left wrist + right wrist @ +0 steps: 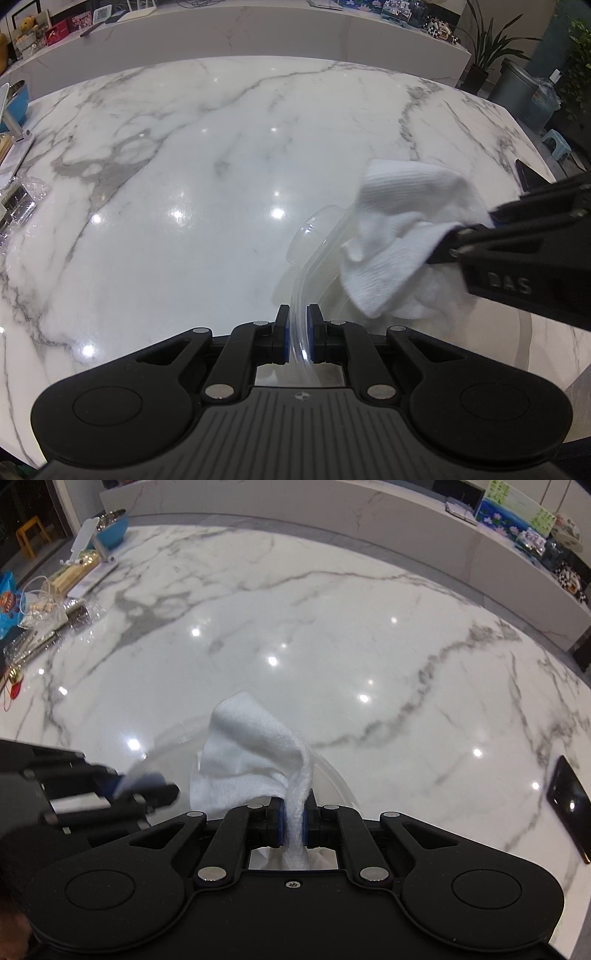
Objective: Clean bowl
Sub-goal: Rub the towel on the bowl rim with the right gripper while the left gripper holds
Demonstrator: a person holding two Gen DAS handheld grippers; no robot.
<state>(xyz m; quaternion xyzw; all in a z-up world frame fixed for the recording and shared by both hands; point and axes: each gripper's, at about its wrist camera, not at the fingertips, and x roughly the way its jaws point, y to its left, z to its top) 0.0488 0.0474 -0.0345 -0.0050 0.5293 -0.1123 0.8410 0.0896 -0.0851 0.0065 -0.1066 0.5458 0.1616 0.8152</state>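
Clear plastic made up the round bowl, which sat tilted on the white grey-veined marble table, near its front edge. My left claw was clamped on the bowl's rim, the thin transparent wall pinched between its blue pads. My right claw was closed tight on a white terry cloth, which bunched up ahead of the fingers and lay inside the bowl, against its wall. Seen from the left wrist, the cloth covered most of the bowl's far side. Beyond the bowl, toward the table's far left corner, stood a blue bowl with a metal inside. To the bowl's right lay a dark flat phone.
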